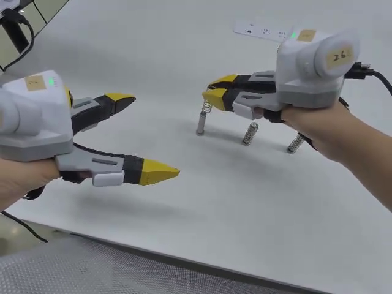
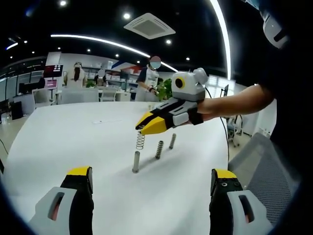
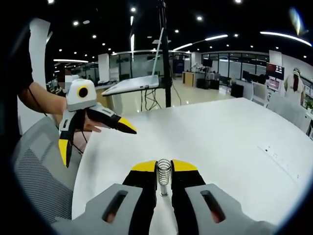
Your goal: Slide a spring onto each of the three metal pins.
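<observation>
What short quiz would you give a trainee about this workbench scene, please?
1. True or false: the left gripper is shut.
2. How many pins on the table already carry a spring?
3. The right gripper holds its spring: A) just above the bare pin; B) flat on the table; C) beside a cup.
Key: 1 false; 2 two, the middle pin and the end pin; 3 A.

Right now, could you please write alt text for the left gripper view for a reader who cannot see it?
The right tongs hold a spring upright just above a bare pin on a white table. Behind it, a second pin and a third pin already carry springs. The left tongs gape open in the foreground.
</observation>
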Tool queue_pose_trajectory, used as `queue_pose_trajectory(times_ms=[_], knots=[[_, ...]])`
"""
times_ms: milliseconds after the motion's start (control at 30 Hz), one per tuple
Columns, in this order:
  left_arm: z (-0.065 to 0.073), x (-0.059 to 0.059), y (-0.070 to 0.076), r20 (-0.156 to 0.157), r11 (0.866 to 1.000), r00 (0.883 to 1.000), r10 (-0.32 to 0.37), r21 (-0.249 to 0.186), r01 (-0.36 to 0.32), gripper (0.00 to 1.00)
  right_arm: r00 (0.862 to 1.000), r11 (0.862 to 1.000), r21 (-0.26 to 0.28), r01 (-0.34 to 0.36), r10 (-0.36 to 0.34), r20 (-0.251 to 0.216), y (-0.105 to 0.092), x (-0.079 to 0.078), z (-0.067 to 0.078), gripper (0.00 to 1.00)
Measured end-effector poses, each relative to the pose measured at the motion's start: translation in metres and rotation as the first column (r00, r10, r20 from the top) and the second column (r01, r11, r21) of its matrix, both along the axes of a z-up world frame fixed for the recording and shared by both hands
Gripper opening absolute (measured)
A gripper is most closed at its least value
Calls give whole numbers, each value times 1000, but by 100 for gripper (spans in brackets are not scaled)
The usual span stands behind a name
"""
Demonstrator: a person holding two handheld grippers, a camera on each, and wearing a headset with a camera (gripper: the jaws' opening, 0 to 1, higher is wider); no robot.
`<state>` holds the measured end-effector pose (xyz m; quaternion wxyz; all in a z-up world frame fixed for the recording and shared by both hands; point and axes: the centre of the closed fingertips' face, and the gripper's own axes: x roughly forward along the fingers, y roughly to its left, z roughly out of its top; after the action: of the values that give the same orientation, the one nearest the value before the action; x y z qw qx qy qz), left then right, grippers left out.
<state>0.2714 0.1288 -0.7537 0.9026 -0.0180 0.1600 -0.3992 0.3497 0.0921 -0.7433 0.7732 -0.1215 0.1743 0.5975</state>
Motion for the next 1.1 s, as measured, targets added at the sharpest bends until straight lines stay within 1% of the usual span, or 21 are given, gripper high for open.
queue_pose_trajectory(times_ms=[200, 400, 633, 700, 867, 1033, 1100], knots=[[0, 0, -1, -4, 1000, 1000, 1, -6, -1, 98, 1000, 1000, 3, 2, -2, -5, 2, 0, -1, 8], [-1, 0, 0, -3, 1000, 1000, 6, -7, -6, 98, 1000, 1000, -12, 1, -1, -1, 3, -1, -6, 8], [-2, 0, 0, -7, 1000, 1000, 7, -6, -7, 98, 1000, 1000, -22, 1, -1, -8, 2, 1, -12, 8], [-2, 0, 0, -8, 1000, 1000, 8, -9, -8, 98, 1000, 1000, -28, 6, -6, -13, 2, 1, -14, 8], [-4, -1, 1, -10, 1000, 1000, 10, -6, -10, 98, 1000, 999, -48, 4, -4, -8, 3, -1, -21, 8], [-5, -1, 2, -13, 1000, 1000, 13, -2, -13, 98, 1000, 997, -74, 13, -15, -20, 4, -1, -31, 8], [-5, -2, 3, -12, 1000, 1000, 16, -3, -16, 98, 1000, 997, -76, 16, -18, -21, 4, -1, -33, 8]])
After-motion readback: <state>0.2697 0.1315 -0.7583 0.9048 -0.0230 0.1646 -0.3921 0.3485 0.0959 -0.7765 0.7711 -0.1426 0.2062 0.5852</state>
